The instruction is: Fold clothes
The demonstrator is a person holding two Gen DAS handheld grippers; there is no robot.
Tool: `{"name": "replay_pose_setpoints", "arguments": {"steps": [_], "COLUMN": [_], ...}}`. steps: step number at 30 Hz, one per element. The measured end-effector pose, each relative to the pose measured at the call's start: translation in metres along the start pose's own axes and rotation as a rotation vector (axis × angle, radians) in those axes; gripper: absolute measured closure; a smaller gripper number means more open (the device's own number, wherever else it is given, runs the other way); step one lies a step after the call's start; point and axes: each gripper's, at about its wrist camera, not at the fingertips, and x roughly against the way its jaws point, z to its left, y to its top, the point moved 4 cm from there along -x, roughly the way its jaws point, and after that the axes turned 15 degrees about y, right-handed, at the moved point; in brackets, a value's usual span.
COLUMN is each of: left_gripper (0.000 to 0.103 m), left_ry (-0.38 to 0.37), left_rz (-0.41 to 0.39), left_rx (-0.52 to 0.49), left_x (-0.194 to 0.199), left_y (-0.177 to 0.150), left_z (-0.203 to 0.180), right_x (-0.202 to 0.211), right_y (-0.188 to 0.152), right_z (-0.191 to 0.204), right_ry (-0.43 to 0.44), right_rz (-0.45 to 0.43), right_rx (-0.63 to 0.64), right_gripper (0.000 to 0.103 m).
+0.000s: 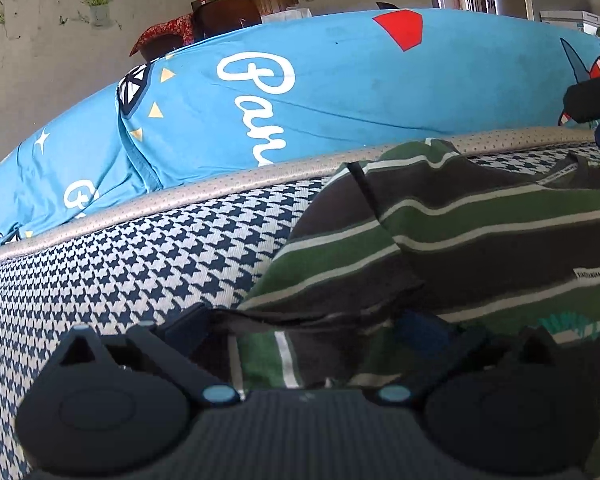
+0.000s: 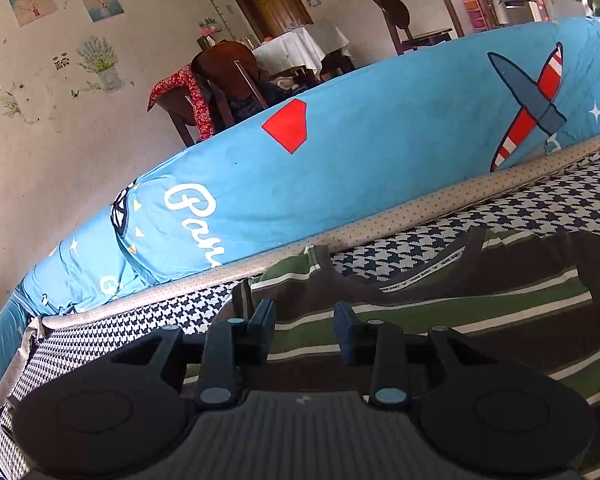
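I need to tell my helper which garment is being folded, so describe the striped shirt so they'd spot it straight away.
Find the big blue cushion printed with a plane. In front of it lies a houndstooth mat, and the striped shirt is spread flat on that. It is the only garment there, banded green and dark brown with thin white lines, neckline toward the cushion.

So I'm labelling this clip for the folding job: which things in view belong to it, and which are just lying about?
Part of the job:
- striped shirt, flat on the houndstooth cover
- left gripper, open at the shirt's edge
- right gripper, open over the shirt

Just lying about:
- blue printed quilt
- wooden chair
- white-clothed table
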Motion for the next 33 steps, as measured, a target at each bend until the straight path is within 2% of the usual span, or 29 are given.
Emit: {"name": "replay_pose_setpoints", "arguments": {"steps": [3, 7, 12, 17, 27, 29, 33], "left_gripper": [0.004, 0.018, 0.028, 0.054, 0.071, 0.078, 0.082], "left_ry": [0.004, -0.012, -0.022, -0.033, 0.003, 0.024, 0.074], "left_rz": [0.001, 0.002, -0.010, -0.018, -0.064, -0.073, -0.101], "left_rx": [0.021, 0.048, 0.045, 0.030, -0.011, -0.005, 0.014], "left_x": [-0.003, -0.005, -0.004, -0.004, 0.005, 0.007, 0.011], "left_y": [0.003, 0.006, 0.007, 0.006, 0.002, 0.003, 0.008], "left_z": [0.004, 0.007, 0.006, 0.003, -0.003, -0.002, 0.004], "right_x": [-0.001, -0.003, -0.005, -0.005, -0.006, -0.006, -0.006], "right_y": [0.001, 0.001, 0.001, 0.002, 0.002, 0.002, 0.002], "right_z": [0.000, 0.001, 0.001, -0.003, -0.004, -0.004, -0.005], "right_ry": [0.001, 0.004, 0.003, -0.008, -0.010, -0.010, -0.013], "right_rz": [-0.003, -0.003, 0.000, -0.003, -0.002, -0.002, -0.007], "right_rx": [0.009, 0.014, 0.019, 0.012, 0.008, 0.008, 0.008], "right_gripper": [0.070, 0.070, 0.070, 0.070, 0.070, 0.070, 0.070]}}
